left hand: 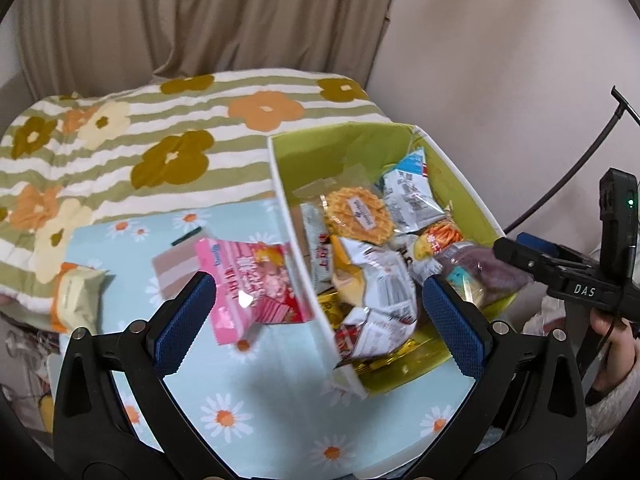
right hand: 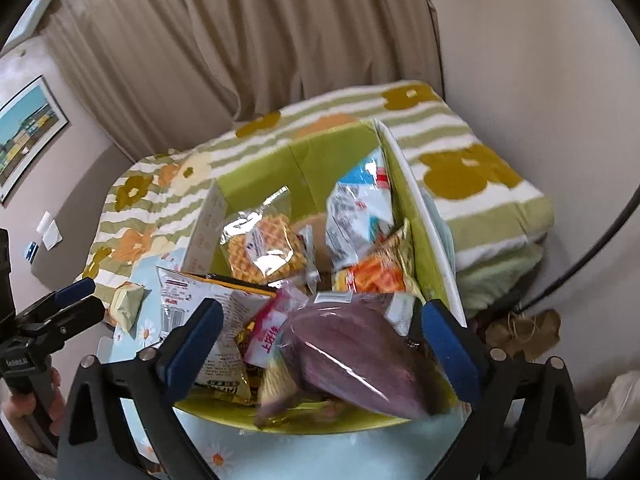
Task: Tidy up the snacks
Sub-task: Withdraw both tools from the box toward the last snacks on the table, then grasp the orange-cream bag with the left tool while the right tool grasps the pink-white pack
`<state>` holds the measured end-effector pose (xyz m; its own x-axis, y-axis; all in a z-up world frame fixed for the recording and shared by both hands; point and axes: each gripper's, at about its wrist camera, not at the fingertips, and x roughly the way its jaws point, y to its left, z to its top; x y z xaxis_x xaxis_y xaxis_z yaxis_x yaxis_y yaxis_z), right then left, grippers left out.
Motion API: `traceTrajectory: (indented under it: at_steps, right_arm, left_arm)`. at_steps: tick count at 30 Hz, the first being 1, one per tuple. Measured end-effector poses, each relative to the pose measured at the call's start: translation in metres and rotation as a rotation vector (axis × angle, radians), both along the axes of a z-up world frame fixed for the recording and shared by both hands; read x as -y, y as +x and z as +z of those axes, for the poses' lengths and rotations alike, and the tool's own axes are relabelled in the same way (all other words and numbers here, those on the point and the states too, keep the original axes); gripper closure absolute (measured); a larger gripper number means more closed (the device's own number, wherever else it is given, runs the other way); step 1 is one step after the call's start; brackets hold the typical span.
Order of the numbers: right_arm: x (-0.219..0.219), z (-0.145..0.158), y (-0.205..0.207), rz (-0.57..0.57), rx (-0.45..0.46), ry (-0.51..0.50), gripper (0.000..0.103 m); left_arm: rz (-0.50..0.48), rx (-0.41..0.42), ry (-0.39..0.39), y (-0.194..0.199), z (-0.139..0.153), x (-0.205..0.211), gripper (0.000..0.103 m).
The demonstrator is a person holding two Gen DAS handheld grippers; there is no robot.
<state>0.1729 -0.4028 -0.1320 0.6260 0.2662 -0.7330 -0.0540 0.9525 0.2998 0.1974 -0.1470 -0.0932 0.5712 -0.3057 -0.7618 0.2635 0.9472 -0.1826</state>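
A green-lined box (left hand: 280, 184) (right hand: 420, 208) stands on the daisy-print mat (left hand: 224, 396), filled with several snack packets. Among them are a round waffle in clear wrap (left hand: 356, 214) (right hand: 264, 248) and a purple packet (right hand: 356, 348) (left hand: 488, 272) near the front. A pink packet (left hand: 256, 280) lies on the mat just left of the box wall. My left gripper (left hand: 320, 320) is open, straddling that wall above the pink packet, pads touching nothing. My right gripper (right hand: 322, 344) is open over the purple packet, which rests in the box between its fingers.
A pale green packet (left hand: 76, 296) (right hand: 128, 300) lies at the mat's left edge. A beige card (left hand: 172, 272) sits behind the pink packet. A flowered striped blanket (left hand: 180, 128) lies behind, with curtain and wall beyond. A brown paper bag (right hand: 524, 332) is on the floor at right.
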Motion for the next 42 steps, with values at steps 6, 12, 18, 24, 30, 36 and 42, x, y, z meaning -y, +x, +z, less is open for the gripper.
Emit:
traceTrajectory:
  at_steps: [6, 12, 18, 24, 30, 36, 42]
  right_arm:
    - [-0.01, 0.009, 0.001, 0.071, 0.015, 0.021, 0.004]
    - [-0.038, 0.025, 0.0, 0.188, 0.053, 0.007, 0.004]
    - [-0.075, 0.039, 0.005, 0.302, 0.106, -0.015, 0.004]
    - [-0.124, 0.051, 0.016, 0.402, 0.13, -0.051, 0.004]
    - [-0.189, 0.05, 0.038, 0.476, 0.109, -0.1, 0.004]
    - [-0.247, 0.023, 0.073, 0.472, 0.01, -0.088, 0.004]
    - [-0.287, -0.004, 0.101, 0.449, -0.071, -0.146, 0.004]
  left_arm:
    - [0.086, 0.012, 0.004, -0.021, 0.002, -0.027, 0.001]
    - [0.186, 0.025, 0.014, -0.044, 0.005, -0.058, 0.001]
    - [0.265, 0.041, 0.04, -0.062, 0.008, -0.087, 0.001]
    - [0.327, 0.041, 0.052, -0.066, 0.006, -0.129, 0.001]
    - [0.353, 0.016, 0.048, -0.05, -0.005, -0.183, 0.001]
    - [0.314, -0.06, 0.06, -0.013, -0.031, -0.233, 0.001]
    - [0.248, -0.142, 0.075, 0.031, -0.07, -0.27, 0.001]
